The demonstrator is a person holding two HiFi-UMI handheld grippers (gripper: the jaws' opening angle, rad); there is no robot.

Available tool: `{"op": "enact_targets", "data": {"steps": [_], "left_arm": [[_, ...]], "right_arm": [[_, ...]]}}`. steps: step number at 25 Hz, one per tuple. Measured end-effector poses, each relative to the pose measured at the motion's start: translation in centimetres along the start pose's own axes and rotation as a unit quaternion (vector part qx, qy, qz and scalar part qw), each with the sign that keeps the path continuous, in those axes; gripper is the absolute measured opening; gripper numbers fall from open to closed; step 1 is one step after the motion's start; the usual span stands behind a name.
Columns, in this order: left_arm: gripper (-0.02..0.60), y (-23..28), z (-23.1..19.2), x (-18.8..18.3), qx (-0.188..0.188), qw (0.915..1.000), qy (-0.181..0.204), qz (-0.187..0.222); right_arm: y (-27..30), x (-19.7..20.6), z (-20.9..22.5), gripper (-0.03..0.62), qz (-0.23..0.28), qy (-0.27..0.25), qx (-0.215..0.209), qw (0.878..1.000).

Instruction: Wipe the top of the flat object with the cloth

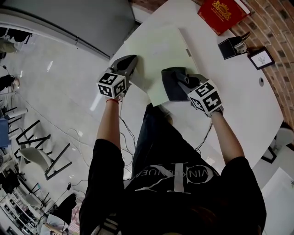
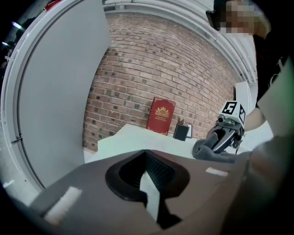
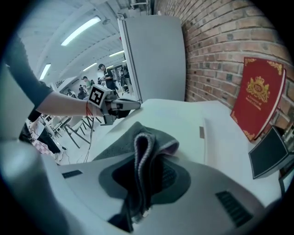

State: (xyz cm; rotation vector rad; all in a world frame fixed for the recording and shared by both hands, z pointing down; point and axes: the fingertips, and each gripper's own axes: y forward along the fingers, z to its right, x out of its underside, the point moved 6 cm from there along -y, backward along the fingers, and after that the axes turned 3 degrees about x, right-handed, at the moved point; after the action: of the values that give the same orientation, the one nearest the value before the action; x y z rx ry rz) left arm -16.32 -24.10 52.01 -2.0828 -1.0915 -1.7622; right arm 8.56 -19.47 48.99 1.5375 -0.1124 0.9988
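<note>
A pale green flat board (image 1: 156, 50) lies on the white table (image 1: 243, 105), its near corner over the table's edge. My left gripper (image 1: 132, 62) is at the board's left edge, jaws shut on a thin pale strip of it (image 2: 149, 183). A dark grey cloth (image 1: 171, 85) rests on the board's near right part. My right gripper (image 1: 181, 83) is shut on a bunched fold of the cloth (image 3: 140, 142), and the rest spreads on the board (image 3: 179, 112). The left gripper view shows the right gripper (image 2: 226, 137) with the cloth (image 2: 209, 151) to the right.
A red book (image 1: 222, 13) stands against the brick wall at the far right, with a small black box (image 1: 232, 46) and a framed card (image 1: 261, 58) beside it. Chairs (image 1: 34, 156) stand on the floor to the left. The table's edge runs close to my body.
</note>
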Motion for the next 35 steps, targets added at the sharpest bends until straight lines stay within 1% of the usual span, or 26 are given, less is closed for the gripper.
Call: {"op": "enact_targets", "data": {"steps": [8,16,23,27,30,32,35], "left_arm": [[0.011,0.1,0.0,0.0,0.003,1.0,-0.002,0.0],[0.011,-0.1,0.0,0.0,0.002,1.0,-0.008,0.002],[0.011,-0.2,-0.1,0.0,-0.004,0.9999,-0.016,0.006],[0.011,-0.2,-0.1,0.0,-0.007,0.9998,-0.018,0.007],[0.011,-0.3,-0.1,0.1,-0.013,0.9994,-0.029,0.016],[0.011,-0.5,-0.1,0.2,-0.018,0.9984,-0.045,0.029],[0.012,-1.4,-0.1,0.3,-0.022,0.9946,-0.078,0.064]], "right_arm": [[-2.0,2.0,3.5,0.057,0.001,0.027,0.048,0.998],[-3.7,3.4,5.9,0.057,0.005,0.056,0.092,0.994],[-4.4,4.2,7.0,0.057,0.018,0.093,0.105,0.99],[-4.7,4.7,7.7,0.057,0.017,0.099,0.124,0.987],[-4.9,4.9,7.9,0.057,0.015,0.1,0.131,0.986],[-5.0,5.0,8.1,0.057,0.012,0.097,0.14,0.985],[-5.3,5.2,8.6,0.057,0.003,0.081,0.172,0.982]]}}
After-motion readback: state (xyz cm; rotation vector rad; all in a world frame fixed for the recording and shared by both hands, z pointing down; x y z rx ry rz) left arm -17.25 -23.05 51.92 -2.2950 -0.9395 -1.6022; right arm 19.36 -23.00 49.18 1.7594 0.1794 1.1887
